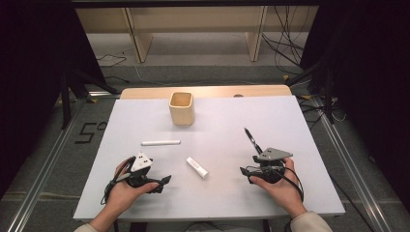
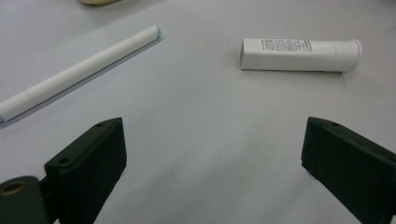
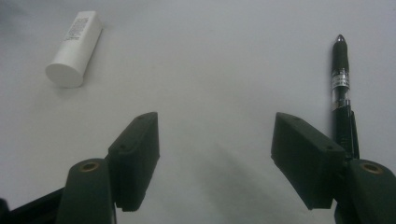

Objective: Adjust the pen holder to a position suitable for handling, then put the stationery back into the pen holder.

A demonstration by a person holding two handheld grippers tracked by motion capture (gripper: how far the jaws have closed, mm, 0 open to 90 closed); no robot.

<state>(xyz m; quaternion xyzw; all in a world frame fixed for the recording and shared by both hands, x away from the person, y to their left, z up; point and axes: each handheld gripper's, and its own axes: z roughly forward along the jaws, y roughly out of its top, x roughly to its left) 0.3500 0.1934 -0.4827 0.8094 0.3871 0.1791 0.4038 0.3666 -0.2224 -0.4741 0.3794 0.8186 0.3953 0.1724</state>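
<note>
High view: your left gripper (image 1: 157,182) rests on the white table (image 1: 290,111) at the near left, jaws pointing to the right toward the tube (image 1: 197,167). Your right gripper (image 1: 247,174) rests at the near right, jaws pointing left, toward the same tube. Tube lies flat between the two grippers, apart from both. Nothing is pinched by either claw.

White marker (image 1: 160,142) lies flat beyond your left gripper, roughly crosswise on the table. Black pen (image 1: 252,139) lies just beyond your right gripper, running away from you and slightly left. Cup (image 1: 182,108) stands upright near the far edge, about mid-table, well apart from both hands.

Left gripper view: jaws spread wide, bare table between them. Tube (image 2: 299,55) lies ahead and to the right of the gap, lengthwise across the frame, printed label facing up. Marker (image 2: 79,70) lies ahead and to the left, slanted, one end running off the left edge. A sliver of the cup's base (image 2: 95,1) shows at the top edge.

Right gripper view: jaws spread wide, bare table between them. Tube (image 3: 75,46) lies ahead at upper left, round end toward the camera. Pen (image 3: 342,91) lies just beside the right jaw on its outer side, tip pointing away; whether it touches the jaw you cannot tell from this angle.
</note>
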